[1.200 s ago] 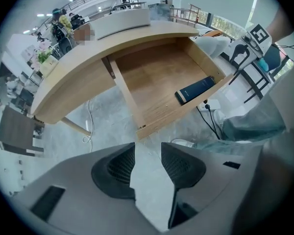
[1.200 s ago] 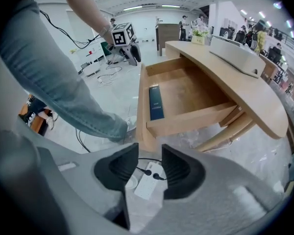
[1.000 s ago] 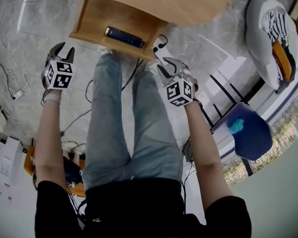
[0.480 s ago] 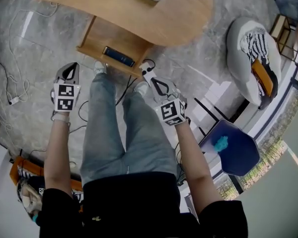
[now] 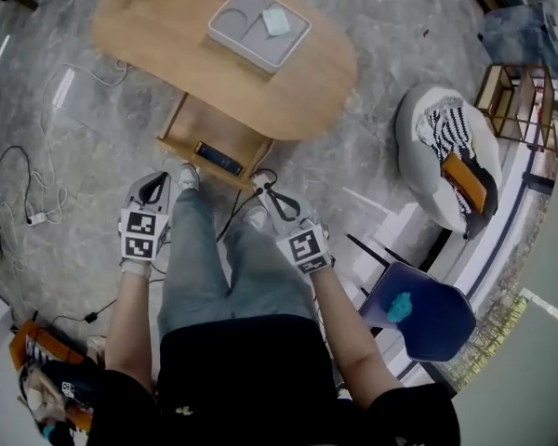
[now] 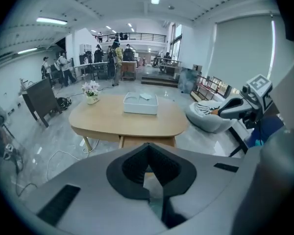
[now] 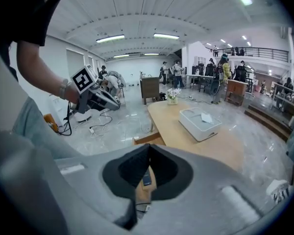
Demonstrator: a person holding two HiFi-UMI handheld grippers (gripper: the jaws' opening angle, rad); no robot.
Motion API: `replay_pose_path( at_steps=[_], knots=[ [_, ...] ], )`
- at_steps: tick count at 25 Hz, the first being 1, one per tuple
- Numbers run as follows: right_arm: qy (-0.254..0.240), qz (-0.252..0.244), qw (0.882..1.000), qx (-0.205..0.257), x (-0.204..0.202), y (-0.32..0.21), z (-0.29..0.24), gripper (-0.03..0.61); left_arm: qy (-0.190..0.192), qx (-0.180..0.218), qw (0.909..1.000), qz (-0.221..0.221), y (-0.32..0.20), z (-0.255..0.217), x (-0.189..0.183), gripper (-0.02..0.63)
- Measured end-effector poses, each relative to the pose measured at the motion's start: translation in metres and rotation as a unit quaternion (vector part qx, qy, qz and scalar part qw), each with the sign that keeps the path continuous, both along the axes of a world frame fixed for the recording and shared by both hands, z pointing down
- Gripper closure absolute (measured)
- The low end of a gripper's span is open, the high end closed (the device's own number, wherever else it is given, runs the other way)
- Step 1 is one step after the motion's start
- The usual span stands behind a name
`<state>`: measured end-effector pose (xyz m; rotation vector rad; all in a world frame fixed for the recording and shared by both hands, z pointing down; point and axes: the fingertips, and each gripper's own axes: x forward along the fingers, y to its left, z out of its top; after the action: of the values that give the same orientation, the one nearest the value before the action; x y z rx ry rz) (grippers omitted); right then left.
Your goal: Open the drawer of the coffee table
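Note:
The oval wooden coffee table stands ahead of me, and its drawer is pulled out toward my legs. A dark flat object lies inside it. My left gripper hangs shut and empty, left of the drawer and short of it. My right gripper is also shut and empty, just right of the drawer's front corner. The left gripper view shows the table beyond my closed left gripper. In the right gripper view the dark object shows through the hollow below my closed right gripper.
A white tray sits on the tabletop, with a flower pot at its far end. Cables trail on the floor at left. A white beanbag, a blue chair and a wire rack stand at right. People stand far behind.
Both grippers have risen away from the drawer, and their jaws went from open to shut. The head view pulled back, so the whole tabletop now shows.

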<state>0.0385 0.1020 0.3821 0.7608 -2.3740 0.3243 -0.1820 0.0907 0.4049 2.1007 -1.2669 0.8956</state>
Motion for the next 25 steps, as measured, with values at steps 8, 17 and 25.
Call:
replay_pose_path(
  at_steps=[8, 17, 25],
  knots=[
    [-0.054, 0.030, 0.998, 0.029, 0.010, -0.007, -0.111, 0.580, 0.099, 0.052, 0.9921, -0.058, -0.009, -0.119, 0.030, 0.599],
    [-0.102, 0.054, 0.991, 0.073, 0.013, -0.020, -0.234, 0.580, 0.163, 0.101, 0.9806, -0.040, -0.006, -0.240, 0.053, 0.599],
    [-0.128, 0.080, 0.983, 0.102, 0.010, -0.029, -0.317, 0.580, 0.168, 0.172, 0.9707, 0.001, -0.019, -0.338, 0.065, 0.598]
  ],
)
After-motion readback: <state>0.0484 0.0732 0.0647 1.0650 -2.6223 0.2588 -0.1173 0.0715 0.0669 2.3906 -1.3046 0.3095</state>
